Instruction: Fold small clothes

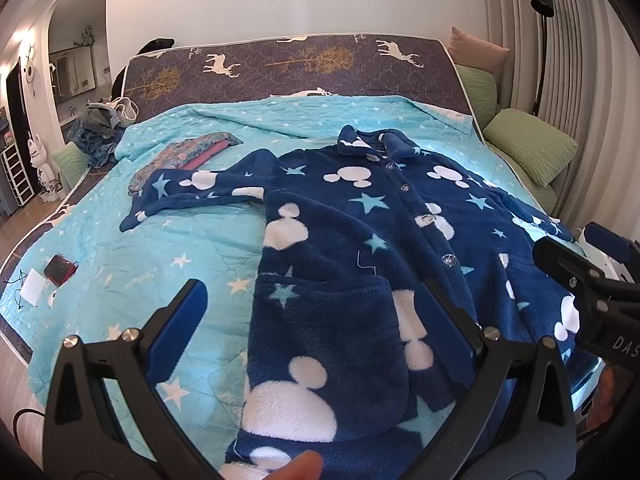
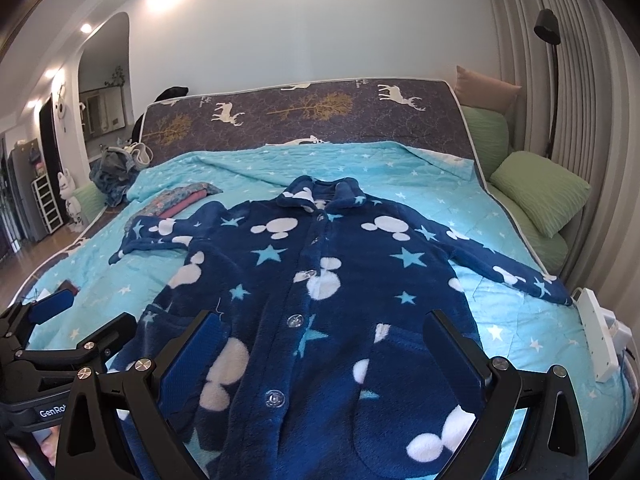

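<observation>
**Both grippers hanging open over the spread top**

The top (image 2: 320, 292), a navy fleece with white mouse heads, stars and clear buttons, is lying face up and buttoned on the quilt (image 1: 120, 264), collar pointing to the headboard (image 1: 288, 64), hem nearest the cameras. Its sleeves are reaching out to either side; the one on the left is bending back on itself beside the folded pile (image 1: 188, 156).

The left gripper (image 1: 308, 312) is hovering over the hem on the left-pocket side, jaws spread wide, grasping nothing. The right gripper (image 2: 324, 344) is hovering over the hem near the lowest buttons, likewise released and empty.

What could go wrong, as I judge it:
- The fleece is looking thick and springy, so a shallow pinch may be taking only the top layer or a pocket flap, leaving the back behind.
- The bent sleeve may be dragging crooked when the side comes over, spoiling the fold.
- The two grippers are sitting close together and may be knocking each other.
- The power strip (image 2: 596, 336), at the quilt's right edge, and the small items (image 1: 60, 270) left of the top could be catching a swung sleeve.

Writing: "GenRo…" is showing on the left gripper's body in the right view, and "DAS" on the right gripper's body in the left view; both are cut off.
</observation>
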